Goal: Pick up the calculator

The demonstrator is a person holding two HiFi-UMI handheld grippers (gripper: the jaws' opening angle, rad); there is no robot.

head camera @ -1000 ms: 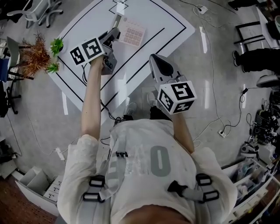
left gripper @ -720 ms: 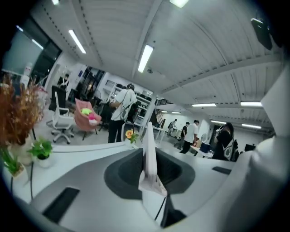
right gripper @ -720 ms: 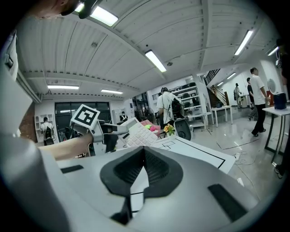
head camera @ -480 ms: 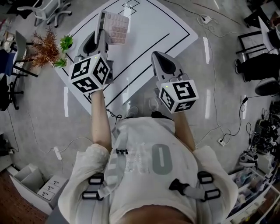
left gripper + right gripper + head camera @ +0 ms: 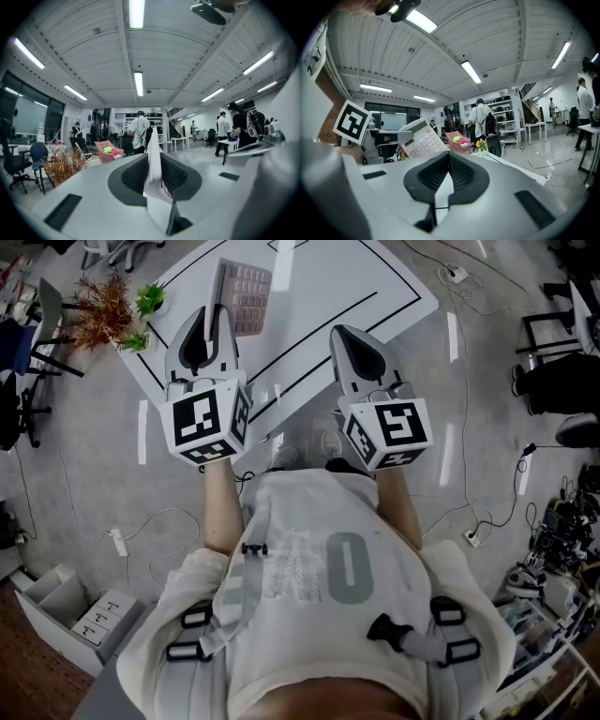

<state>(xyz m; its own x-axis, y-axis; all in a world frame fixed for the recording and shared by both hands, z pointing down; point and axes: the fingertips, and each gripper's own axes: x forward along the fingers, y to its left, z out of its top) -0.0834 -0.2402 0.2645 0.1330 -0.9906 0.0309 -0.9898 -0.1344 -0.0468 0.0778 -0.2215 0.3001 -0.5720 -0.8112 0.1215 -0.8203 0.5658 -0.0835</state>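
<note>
The calculator (image 5: 247, 294), pale with pinkish keys, hangs above the white table (image 5: 328, 287), turned up on its edge. My left gripper (image 5: 216, 307) is shut on its near edge. In the left gripper view the calculator (image 5: 153, 161) shows edge-on as a thin white slab pinched between the dark pads of the left gripper (image 5: 155, 165). From the right gripper view the calculator (image 5: 423, 138) is up at the left, keys facing me. My right gripper (image 5: 341, 332) hovers beside it over the table's near edge, jaws together, nothing between them (image 5: 449, 157).
A dried plant with green sprigs (image 5: 111, 310) stands at the table's left corner. Cables (image 5: 469, 521) trail over the grey floor. Office chairs (image 5: 19, 381) stand at the left, and shelves with clutter (image 5: 553, 568) at the right. People stand in the room beyond (image 5: 139, 133).
My left gripper has lifted the calculator off the table and rolled it from flat onto its edge, drawing back toward the person. The right gripper rose slightly.
</note>
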